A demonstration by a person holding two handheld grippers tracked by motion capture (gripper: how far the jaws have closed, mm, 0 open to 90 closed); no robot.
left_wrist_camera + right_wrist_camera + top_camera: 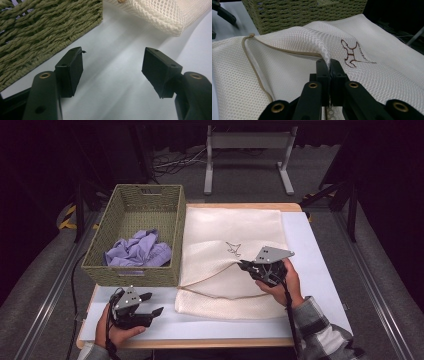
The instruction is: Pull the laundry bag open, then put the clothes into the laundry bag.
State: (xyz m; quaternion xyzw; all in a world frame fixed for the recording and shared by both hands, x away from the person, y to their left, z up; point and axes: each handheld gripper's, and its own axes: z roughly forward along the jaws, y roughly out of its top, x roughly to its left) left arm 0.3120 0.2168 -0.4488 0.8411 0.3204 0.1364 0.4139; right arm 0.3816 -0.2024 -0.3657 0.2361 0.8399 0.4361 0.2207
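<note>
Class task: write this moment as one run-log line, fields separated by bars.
right claw: shut on mesh bag, top layer pinched | left claw: open, over table | basket: holds purple cloth

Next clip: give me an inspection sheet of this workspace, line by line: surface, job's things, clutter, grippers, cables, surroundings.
Surface: white table top with a wooden edge.
Job's things: cream mesh bag lying flat, upper layer lifted at its opening; woven basket beside it holds a crumpled lilac cloth.
Clutter: nothing seen.
Grippers: right gripper shut on the mesh bag's upper layer; left gripper open over bare table near the basket.
Cables: a black lead trails from the right gripper; loose cables on the floor.
Surroundings: dark room, grey frame legs behind the table.
</note>
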